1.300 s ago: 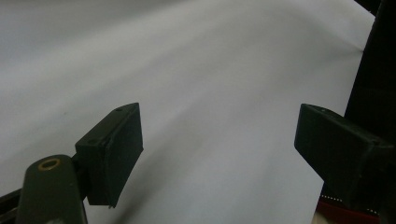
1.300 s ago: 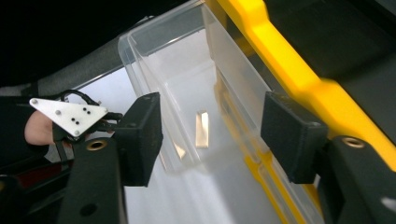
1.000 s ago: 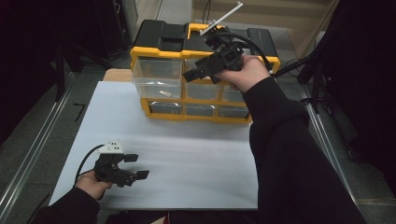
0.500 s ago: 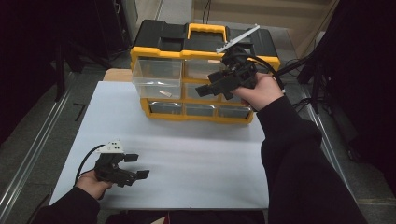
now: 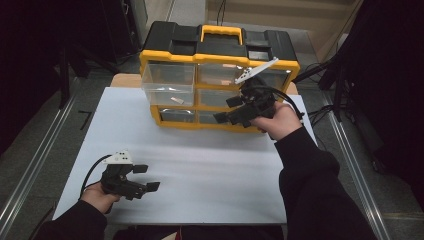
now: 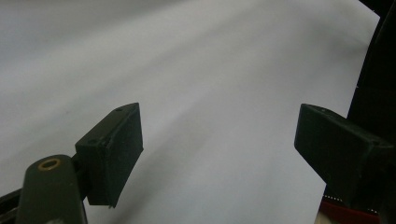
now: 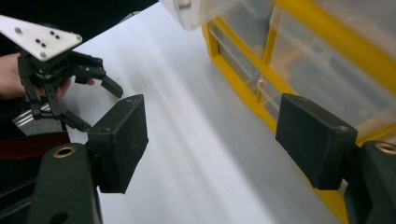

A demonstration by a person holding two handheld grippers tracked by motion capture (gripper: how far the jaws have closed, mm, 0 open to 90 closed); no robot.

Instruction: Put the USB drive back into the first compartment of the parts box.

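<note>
A yellow and black drawer organizer [image 5: 220,50] stands at the back of the white table [image 5: 210,170]. Its upper left clear drawer [image 5: 167,87] is pulled out a little, and a small pale piece [image 5: 176,100] lies in it. My right gripper [image 5: 226,110] hovers open just in front of the lower drawers, with nothing between its jaws. In the right gripper view this gripper [image 7: 210,135] hangs over the table beside the organizer's [image 7: 299,51] yellow frame. My left gripper [image 5: 148,177] rests low at the table's front left, open and empty. In the left gripper view its jaws [image 6: 219,140] stand wide over the white surface.
The right gripper view shows the left gripper [image 7: 100,108] farther off with its grey plate on top. Metal rails [image 5: 30,175] run along both sides of the table. Cables [image 5: 320,107] lie on the floor at the right of the organizer.
My right gripper has come down from the organizer's top to the front of its lower drawers. The left gripper has kept still.
</note>
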